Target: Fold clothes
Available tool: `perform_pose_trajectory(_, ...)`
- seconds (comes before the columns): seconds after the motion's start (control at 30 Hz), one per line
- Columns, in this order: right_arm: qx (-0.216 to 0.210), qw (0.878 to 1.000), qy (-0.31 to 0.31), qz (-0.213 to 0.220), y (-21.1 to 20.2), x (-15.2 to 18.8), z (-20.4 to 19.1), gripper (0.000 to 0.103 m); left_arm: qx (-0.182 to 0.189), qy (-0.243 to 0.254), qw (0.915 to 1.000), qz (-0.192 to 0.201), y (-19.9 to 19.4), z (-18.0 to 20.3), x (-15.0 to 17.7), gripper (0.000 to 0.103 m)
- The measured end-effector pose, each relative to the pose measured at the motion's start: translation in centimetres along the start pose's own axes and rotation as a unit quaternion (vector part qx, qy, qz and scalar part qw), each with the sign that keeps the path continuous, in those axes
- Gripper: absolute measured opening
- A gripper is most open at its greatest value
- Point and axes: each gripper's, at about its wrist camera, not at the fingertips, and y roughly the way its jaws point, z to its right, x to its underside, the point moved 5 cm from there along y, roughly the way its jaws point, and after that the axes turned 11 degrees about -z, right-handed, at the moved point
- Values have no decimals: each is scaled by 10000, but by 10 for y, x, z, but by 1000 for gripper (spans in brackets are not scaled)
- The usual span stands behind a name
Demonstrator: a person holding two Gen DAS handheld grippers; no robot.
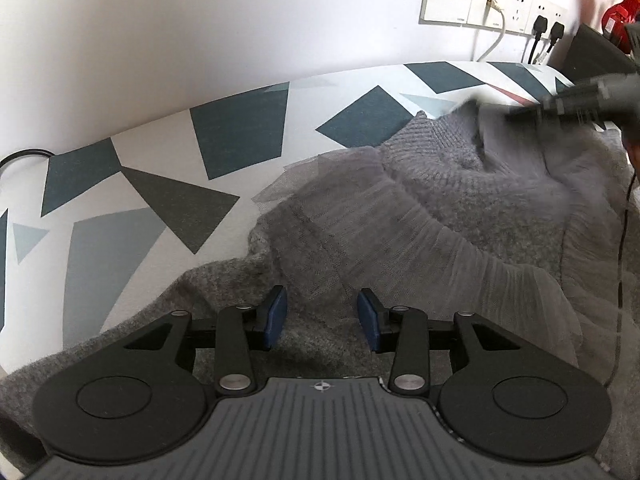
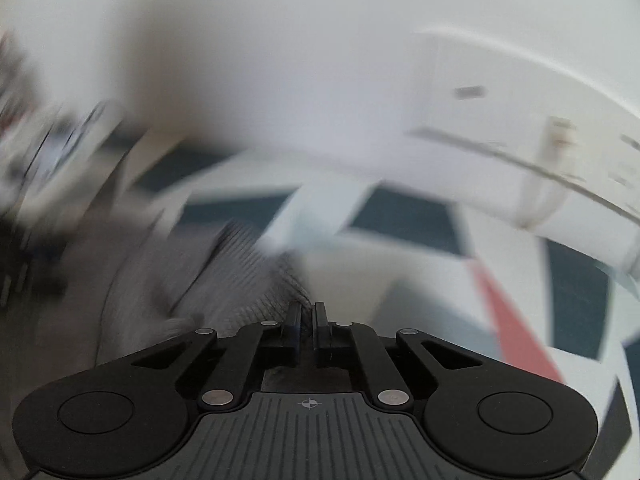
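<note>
White wall, surface (image 1: pixel 168 148) with geometric print. Grey sweater (image 1: pixel 460 208) spread toward its right side. Left tool (image 1: pixel 322 316) part-open over sweater's near edge, holding nothing. Right tool (image 2: pixel 307 316) pinched closed on sweater's ribbed edge; view blurred.

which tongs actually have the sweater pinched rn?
The right tongs: shut on the grey sweater's ribbed edge. The left tongs hang open above it, blue pads apart, gripping nothing.

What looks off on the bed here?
The grey sweater lies bunched and rumpled on the patterned sheet, its mesh trim flipped over the knit. The right gripper pinches its ribbed edge; the left gripper is open above it.
</note>
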Motion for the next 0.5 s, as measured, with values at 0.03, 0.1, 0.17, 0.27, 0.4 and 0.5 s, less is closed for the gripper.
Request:
perform_pose_trajectory(0.03, 101, 9994, 297, 123, -1, -5, 12, 2, 4, -28, 10000, 13, 0, 0, 0, 41)
perform_pose_trajectory(0.1, 379, 9959, 751, 326, -2, -12, 35, 0, -17, -80, 10000, 33, 1, -1, -1, 42)
perform_pose_trajectory(0.17, 399, 9940, 970, 299, 3, -13, 48, 0, -41, -123, 9999, 38, 1, -1, -2, 42)
perform_pose_trajectory(0.27, -103, 9925, 1180, 313, 2, -13, 53, 8, -59, -195, 9998, 31, 1, 0, -3, 42)
perform_pose_trajectory(0.4, -612, 9970, 386, 272, -1, -7, 14, 32, -90, -398, 9991, 150, -2, -6, -5, 41)
perform_pose_trajectory(0.5, -900, 9951, -399, 115, 2, -1, -24, 33, -171, -514, 9984, 162, -3, -11, -7, 42)
